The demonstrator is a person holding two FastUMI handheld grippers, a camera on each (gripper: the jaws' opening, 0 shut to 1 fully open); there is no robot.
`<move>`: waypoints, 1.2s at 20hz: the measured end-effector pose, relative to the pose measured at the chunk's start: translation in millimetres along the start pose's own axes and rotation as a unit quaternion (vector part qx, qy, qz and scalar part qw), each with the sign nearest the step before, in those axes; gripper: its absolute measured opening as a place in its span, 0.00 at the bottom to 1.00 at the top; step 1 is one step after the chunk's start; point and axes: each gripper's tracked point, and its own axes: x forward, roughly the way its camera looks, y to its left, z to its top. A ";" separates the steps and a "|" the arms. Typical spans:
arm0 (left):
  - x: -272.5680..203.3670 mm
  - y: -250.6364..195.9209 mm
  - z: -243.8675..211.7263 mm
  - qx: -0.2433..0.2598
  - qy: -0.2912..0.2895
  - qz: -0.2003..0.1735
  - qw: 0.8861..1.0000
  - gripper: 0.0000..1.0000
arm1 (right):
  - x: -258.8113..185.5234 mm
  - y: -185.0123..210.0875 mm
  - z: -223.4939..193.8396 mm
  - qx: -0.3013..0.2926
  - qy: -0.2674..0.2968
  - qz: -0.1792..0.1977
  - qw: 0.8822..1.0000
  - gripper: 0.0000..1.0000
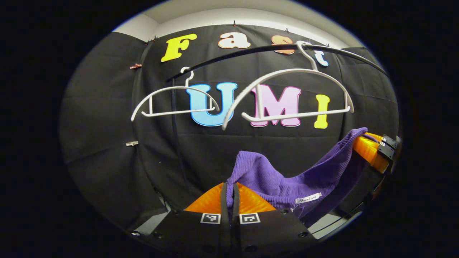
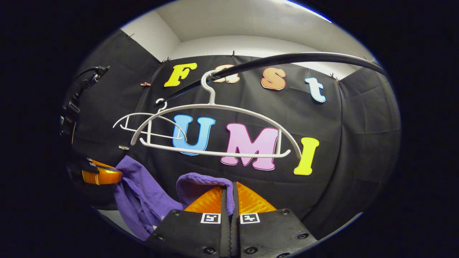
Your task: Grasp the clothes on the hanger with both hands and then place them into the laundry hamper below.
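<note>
Purple ribbed knit garment (image 1: 272,179) | pinched in both closed hand-held grippers (image 1: 230,195) (image 2: 230,195) | bare curved white hangers (image 2: 215,129)

The garment (image 1: 287,179) is showing a deep purple with a fine ribbed knit, and a small white label (image 1: 307,198) is sitting near its neckline. Both hangers, the near one (image 1: 287,93) and the far one (image 1: 172,102), are looking plain white against the black cloth wall (image 1: 107,125). The rail (image 2: 294,59) is appearing black. The left gripper (image 1: 229,200) and the right gripper (image 2: 229,200) are showing ridged orange fingers on black bodies with small black-and-white square markers.
</note>
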 end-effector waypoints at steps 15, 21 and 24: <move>-21.4 -75.9 40.6 -0.062 -0.009 -0.107 0.992 0.05 | -24.6 26.8 17.6 0.040 0.051 0.087 0.994 0.05; 14.4 -76.1 -103.0 -0.084 0.132 -0.102 0.982 0.05 | -41.9 43.7 -130.8 0.067 0.211 0.108 0.969 0.05; 27.5 -81.5 -171.7 -0.094 0.200 -0.096 0.970 0.05 | -58.0 51.2 -205.8 0.078 0.290 0.114 0.947 0.05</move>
